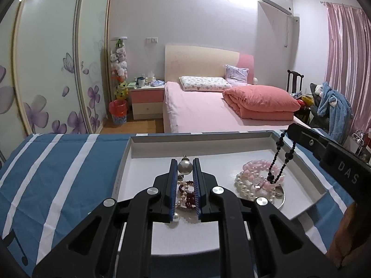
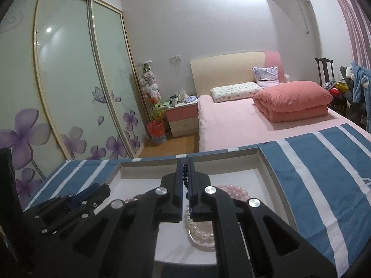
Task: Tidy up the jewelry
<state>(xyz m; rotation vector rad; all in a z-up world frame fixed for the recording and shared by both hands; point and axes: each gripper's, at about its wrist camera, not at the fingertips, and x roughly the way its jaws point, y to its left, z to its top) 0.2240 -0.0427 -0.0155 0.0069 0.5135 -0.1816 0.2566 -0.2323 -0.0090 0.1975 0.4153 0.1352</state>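
Left wrist view shows the left tool (image 1: 184,165) clamped on a large grey pearl pendant (image 1: 184,166) held between its blue pads, above the shallow white tray (image 1: 148,155). Beneath it lies a tangle of white and dark red bead strings (image 1: 185,193). To its right, the right tool (image 1: 292,131) is closed on a dark bead strand (image 1: 279,159), which hangs down onto a heap of pink and white pearl bracelets (image 1: 257,177). Right wrist view confirms that grip: dark beads sit between the nearly touching pads, with a white pearl string (image 2: 197,228) below. The tray rests on a blue-and-white striped cloth (image 1: 58,166) covering the table.
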